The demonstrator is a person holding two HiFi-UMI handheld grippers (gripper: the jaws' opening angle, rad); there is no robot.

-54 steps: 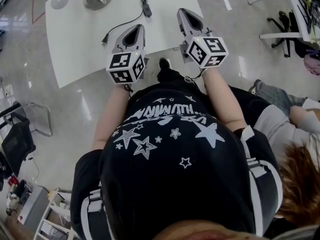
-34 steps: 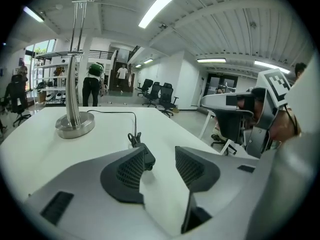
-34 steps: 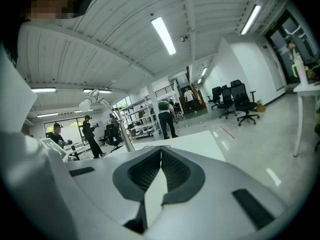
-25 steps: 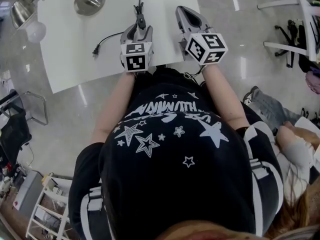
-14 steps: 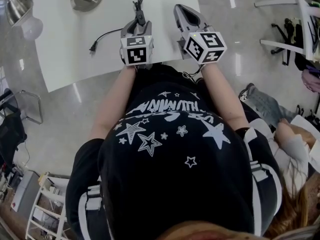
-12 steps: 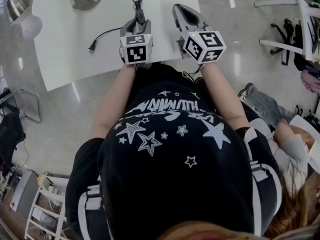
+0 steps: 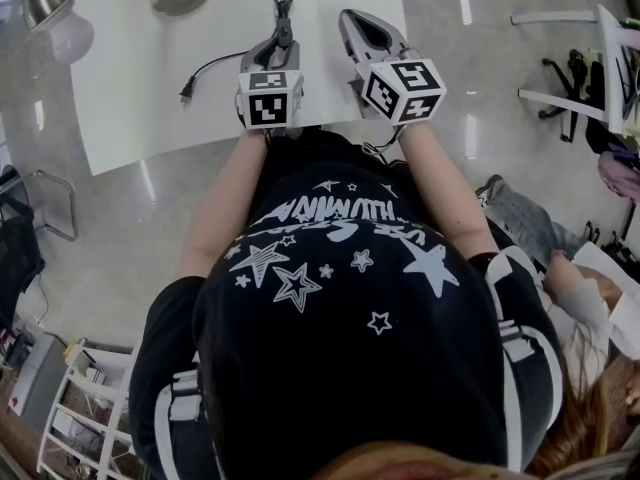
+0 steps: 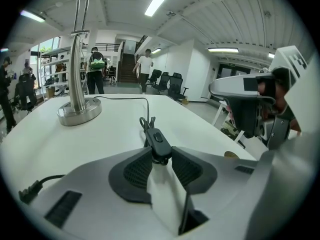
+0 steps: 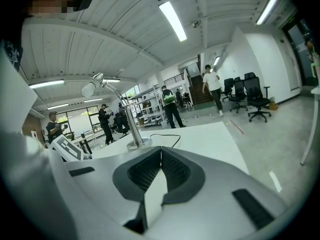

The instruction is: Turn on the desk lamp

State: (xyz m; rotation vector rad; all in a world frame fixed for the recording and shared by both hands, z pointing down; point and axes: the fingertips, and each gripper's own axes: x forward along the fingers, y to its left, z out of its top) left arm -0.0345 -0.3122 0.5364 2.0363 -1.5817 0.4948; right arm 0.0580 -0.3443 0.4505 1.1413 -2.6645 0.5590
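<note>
**Switch pinched, lamp not yet lit**

My left gripper (image 8: pixel 161 156) has just been closing its jaws, and the pads now pinch the near end of the black inline switch (image 8: pixel 158 143) on the lamp's cord (image 8: pixel 125 98). The switch lies on the white table (image 7: pixel 140 88), close to the near edge. From it the cord runs away to the desk lamp's round metal base (image 8: pixel 79 111) at the far left. So the reach and the grip look done. What is left, I judge, is to work the rocker on top of the switch, and my pinch is on its sides, not on the rocker. I see no sure glow from the bulb (image 7: pixel 70 40), so I take the lamp as off.

My right gripper (image 9: pixel 160 151) hangs just right of the left one, above the table. Its jaws are pressed together on nothing, so it is free to do the pressing.

The plug (image 7: pixel 186 92) lies loose on the table to the left, in no socket that I can see. That could defeat the switch. People and office chairs (image 8: pixel 170 81) stand far off, out of my way.
</note>
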